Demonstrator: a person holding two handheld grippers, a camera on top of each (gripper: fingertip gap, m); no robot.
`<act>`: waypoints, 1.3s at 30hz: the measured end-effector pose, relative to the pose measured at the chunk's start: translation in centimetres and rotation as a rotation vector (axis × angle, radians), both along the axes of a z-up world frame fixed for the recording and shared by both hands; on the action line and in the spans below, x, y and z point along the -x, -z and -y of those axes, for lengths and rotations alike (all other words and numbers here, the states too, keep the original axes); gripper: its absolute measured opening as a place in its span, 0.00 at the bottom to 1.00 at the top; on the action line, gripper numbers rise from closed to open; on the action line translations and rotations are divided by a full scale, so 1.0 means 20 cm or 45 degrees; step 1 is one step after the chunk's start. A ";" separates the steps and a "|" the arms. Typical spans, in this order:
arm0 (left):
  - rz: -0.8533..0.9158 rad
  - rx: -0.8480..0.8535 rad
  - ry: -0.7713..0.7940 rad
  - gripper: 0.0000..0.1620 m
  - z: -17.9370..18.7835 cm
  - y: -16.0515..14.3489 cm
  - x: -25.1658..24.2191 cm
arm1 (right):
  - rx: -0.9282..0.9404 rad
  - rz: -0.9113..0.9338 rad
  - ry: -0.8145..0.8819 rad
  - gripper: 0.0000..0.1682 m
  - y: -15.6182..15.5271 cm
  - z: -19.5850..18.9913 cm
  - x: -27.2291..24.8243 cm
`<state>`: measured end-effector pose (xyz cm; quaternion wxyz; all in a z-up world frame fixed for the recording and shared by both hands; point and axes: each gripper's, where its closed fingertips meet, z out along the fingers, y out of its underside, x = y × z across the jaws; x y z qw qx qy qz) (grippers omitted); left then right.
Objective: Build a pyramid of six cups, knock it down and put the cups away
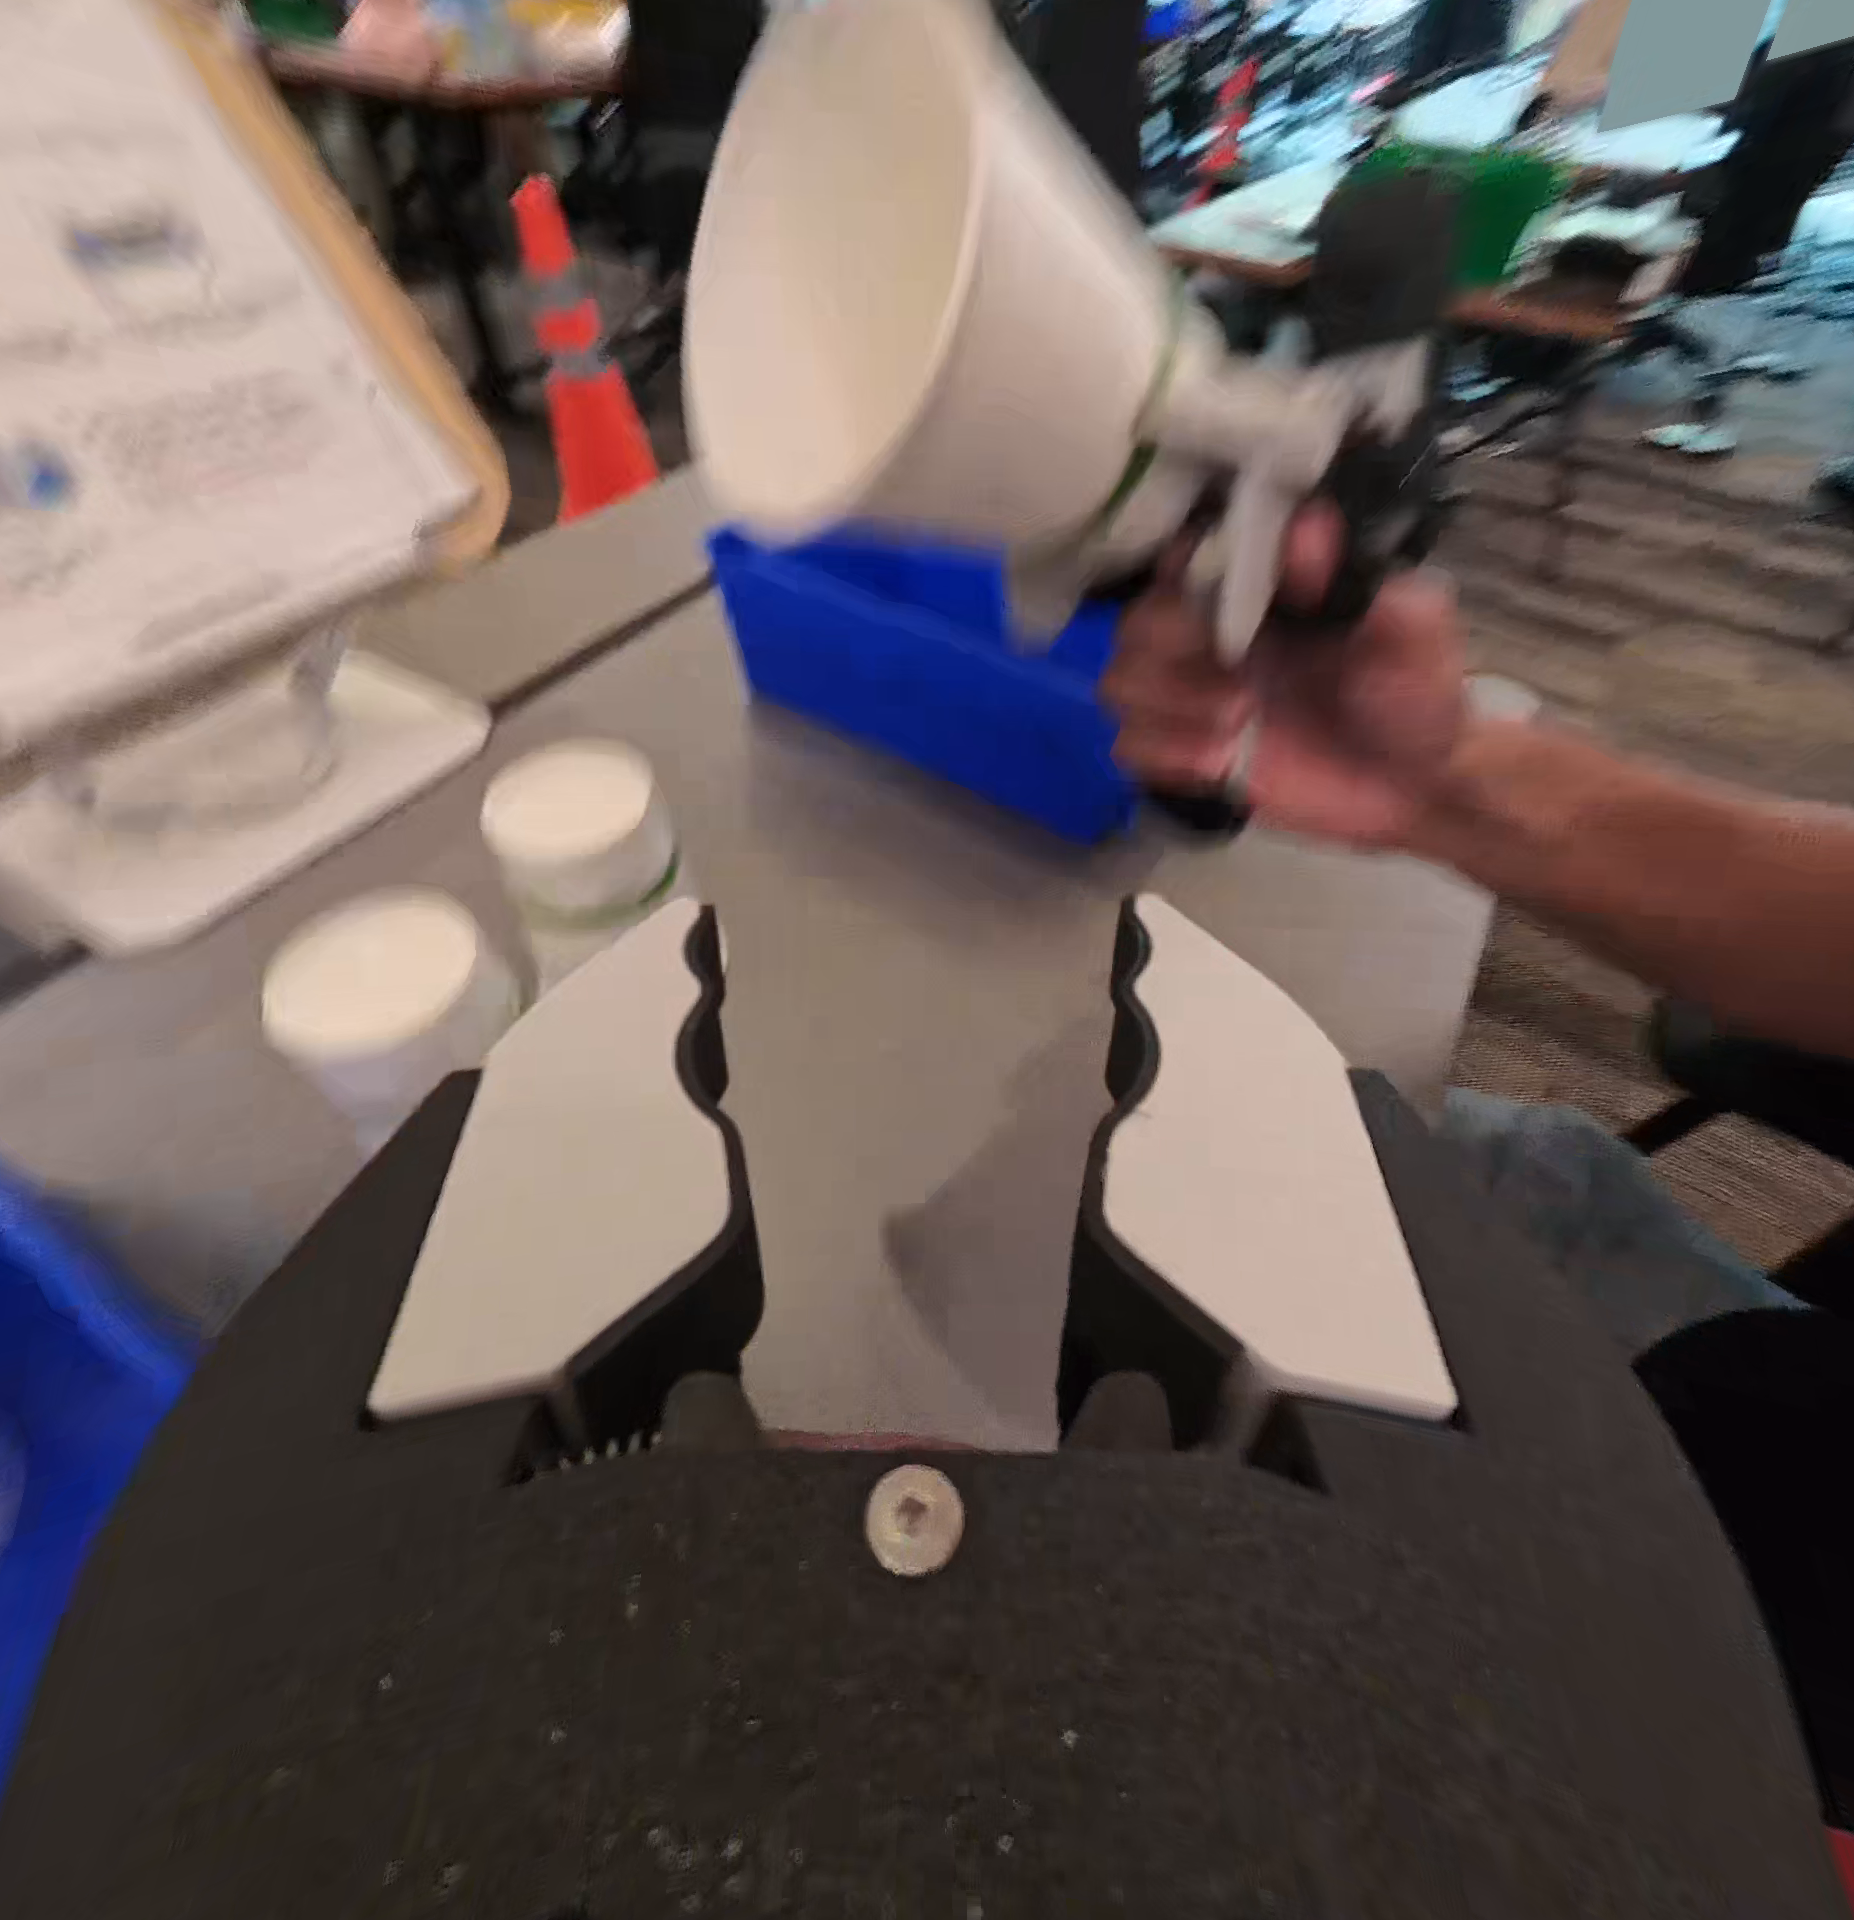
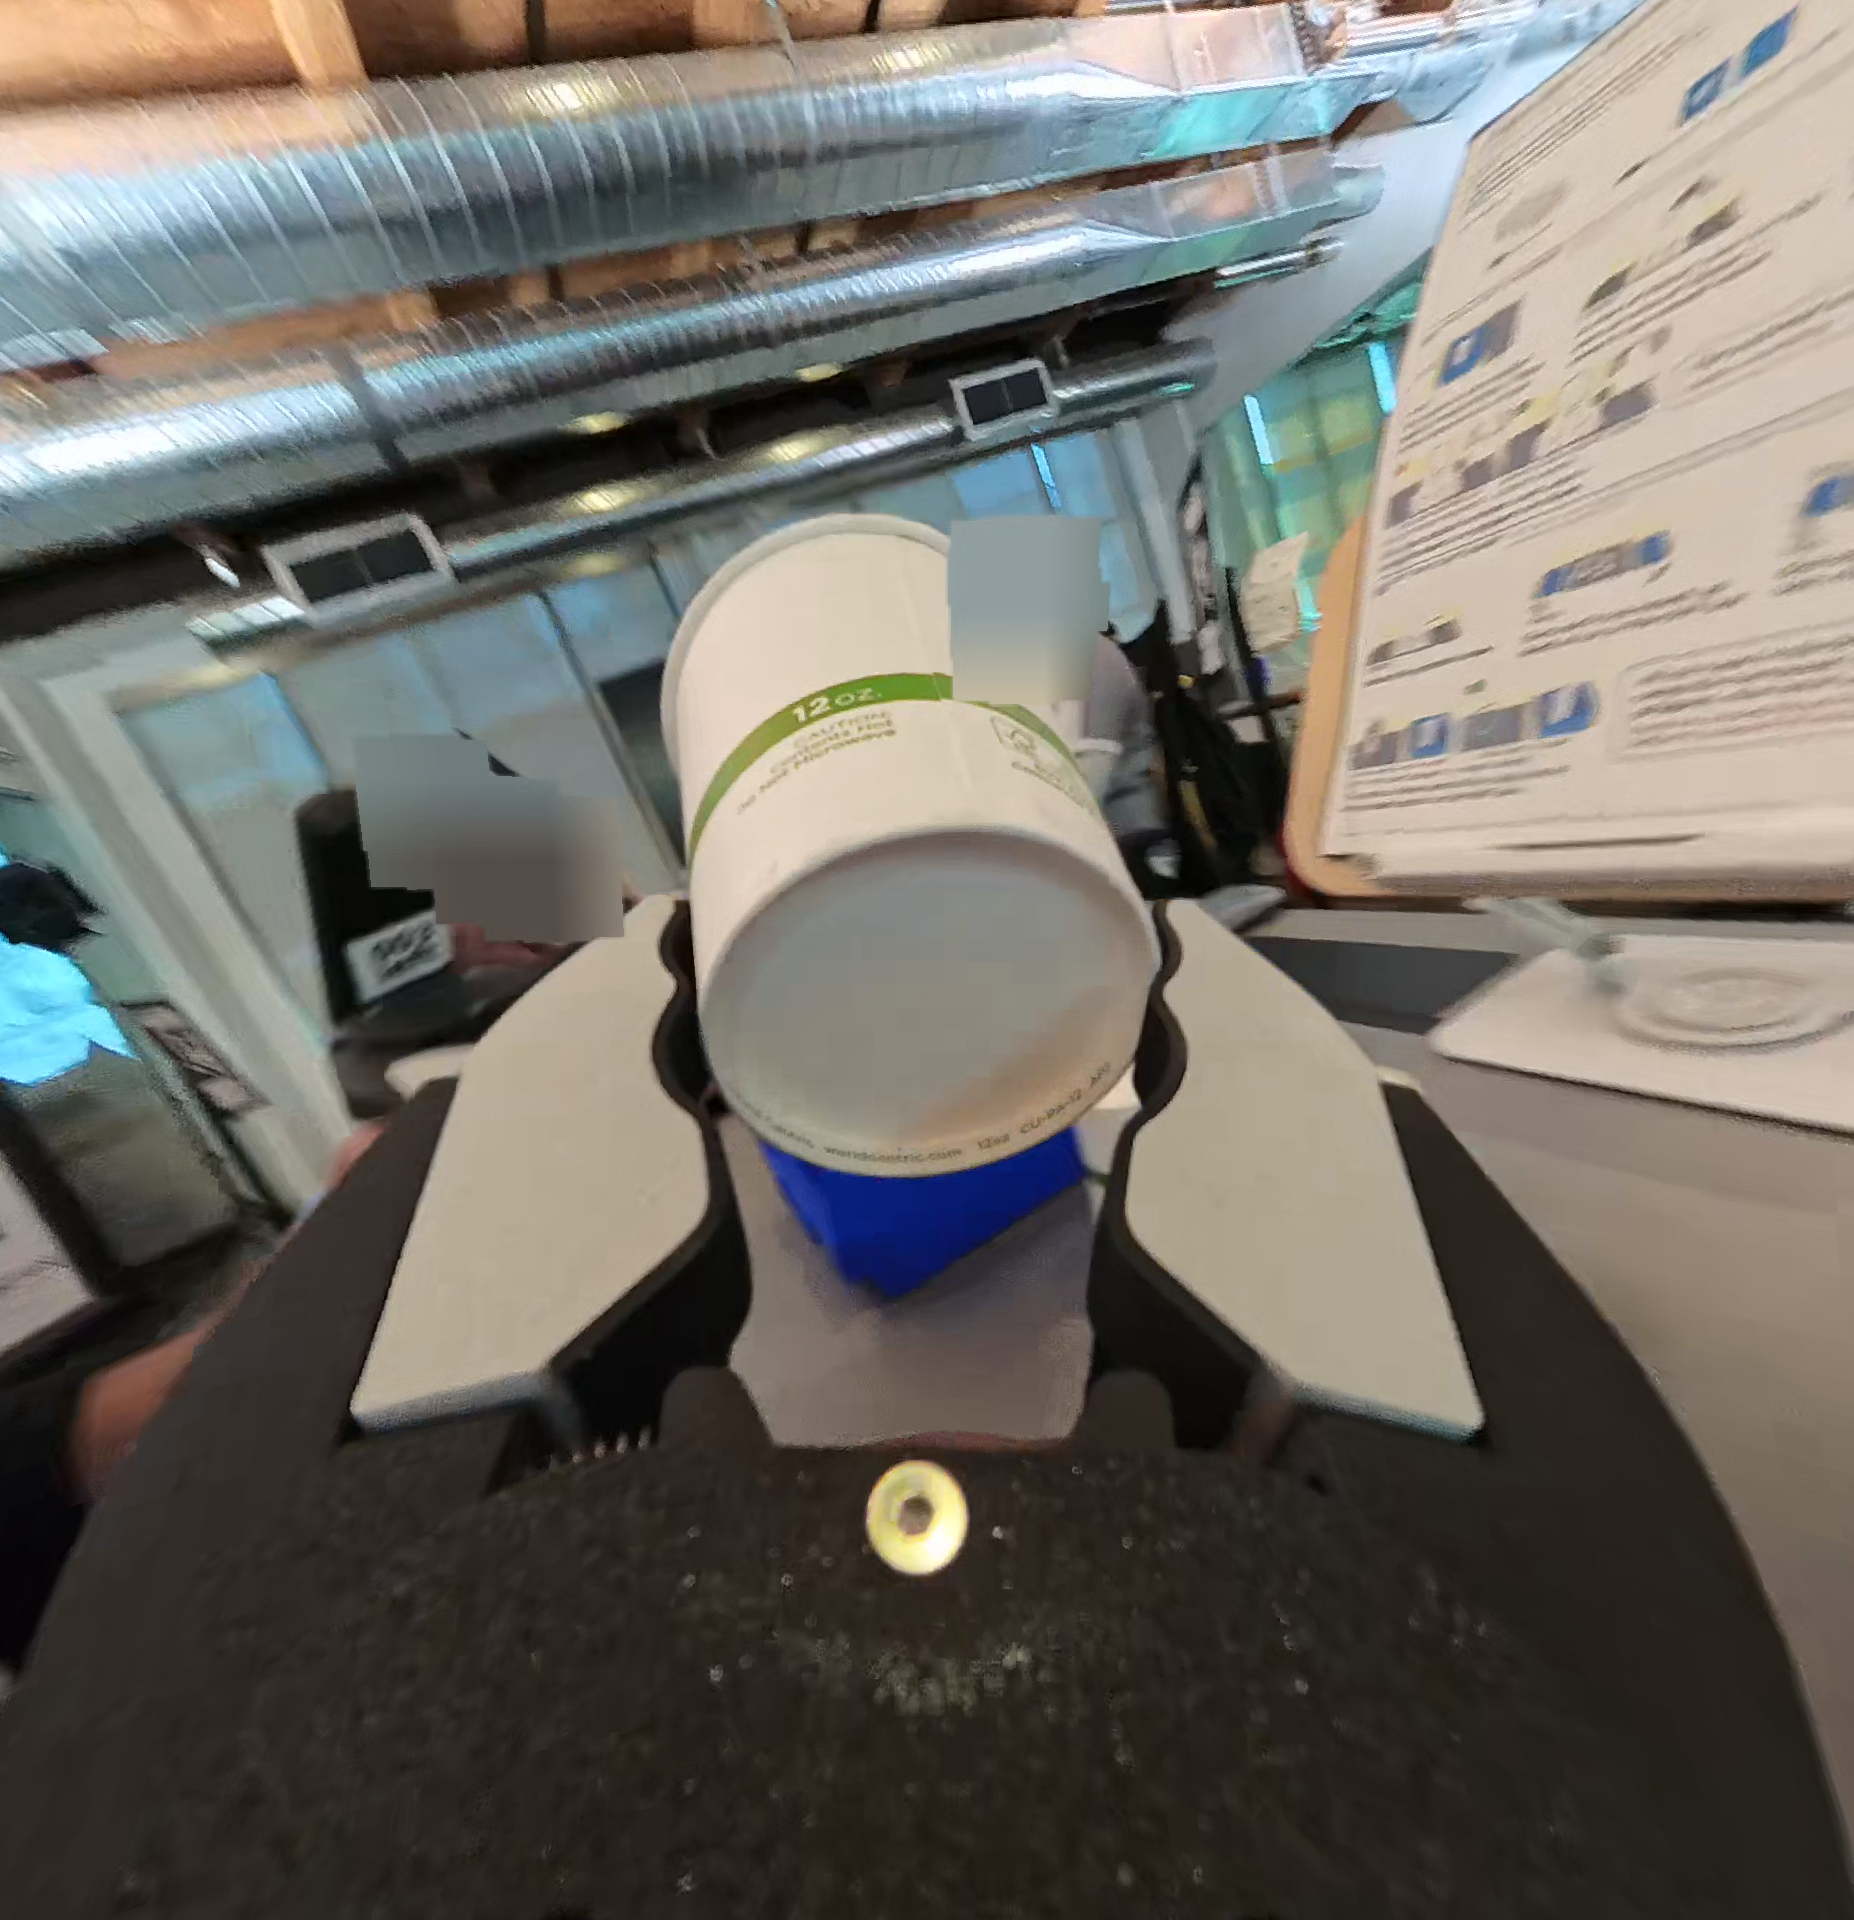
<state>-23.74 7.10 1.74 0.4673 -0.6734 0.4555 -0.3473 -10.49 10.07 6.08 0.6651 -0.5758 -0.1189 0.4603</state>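
- The left gripper (image 1: pixel 918 1039) stands spread with nothing between its fingers, low over the bare grey bench (image 1: pixel 902 1143); it looks free to fetch another cup, which is my guess at why it waits there;
- Just beyond its left finger, two white cups (image 1: pixel 466 914) stand upside down side by side toward the left edge of the bench, bases up; inverted cups stack as a pyramid, so these read as a started bottom row, though blur hides whether they touch;
- At the near left corner a blue bin edge (image 1: pixel 40 1403) shows, contents unclear;
- Farther on, the right gripper (image 2: pixel 918 997) pinches a white cup with a green band (image 2: pixel 881 831) by its base end, the mouth pointing away and tilted upward; held so, a turn of the wrist would seat it mouth-down;
- That cup hangs in the air above a blue box (image 1: pixel 902 665) at mid-bench, not touching it;
- At the far left edge a tilted printed board on a white stand (image 1: pixel 175 416) sits clear of the work.
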 end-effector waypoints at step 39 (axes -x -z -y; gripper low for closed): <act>-0.074 0.352 -0.263 0.38 0.20 0.72 0.24 | 0.979 2.375 -0.380 0.49 0.94 -0.66 -0.30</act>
